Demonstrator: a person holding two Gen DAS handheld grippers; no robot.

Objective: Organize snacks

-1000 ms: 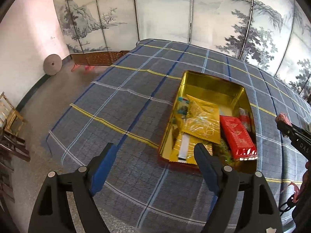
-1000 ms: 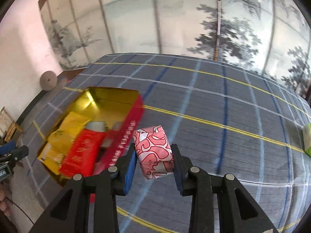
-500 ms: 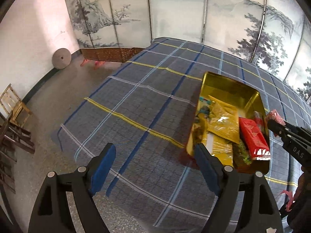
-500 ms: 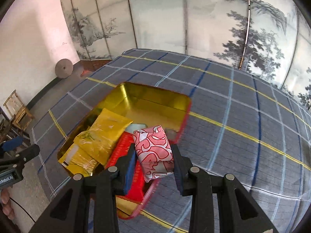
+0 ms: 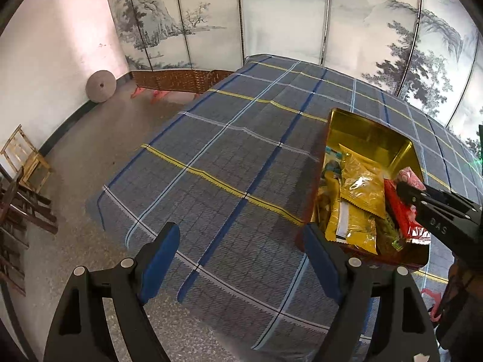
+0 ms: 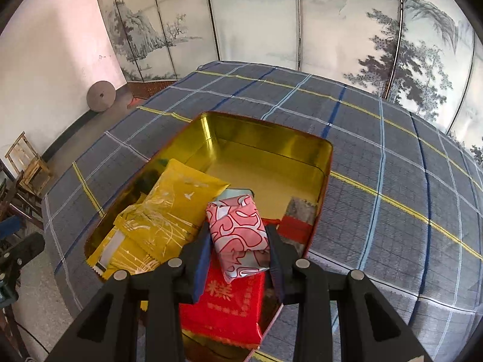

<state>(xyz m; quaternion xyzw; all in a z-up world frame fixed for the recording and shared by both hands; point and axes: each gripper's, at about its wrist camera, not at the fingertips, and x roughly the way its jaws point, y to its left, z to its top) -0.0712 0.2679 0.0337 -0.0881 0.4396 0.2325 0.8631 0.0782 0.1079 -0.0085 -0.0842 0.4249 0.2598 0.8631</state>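
My right gripper [image 6: 238,241] is shut on a pink and white patterned snack packet [image 6: 237,232] and holds it above the gold tin [image 6: 265,138], over the red packet [image 6: 229,304] at its near end. Yellow packets [image 6: 178,205] lie in the tin's left part. In the left wrist view the tin [image 5: 371,138] is at the right, with the right gripper [image 5: 406,187] and the pink packet [image 5: 409,176] over it. My left gripper [image 5: 241,256] is open and empty above the table's left edge.
The table wears a grey-blue plaid cloth [image 6: 392,157]. A painted folding screen [image 6: 271,18] stands behind it. Wooden chairs [image 5: 21,163] and a round stone disc [image 5: 100,87] are by the left wall. The far half of the tin's floor shows bare gold.
My right gripper has carried the pink packet leftward from beside the tin to over it. My left gripper has drifted left and back, away from the tin.
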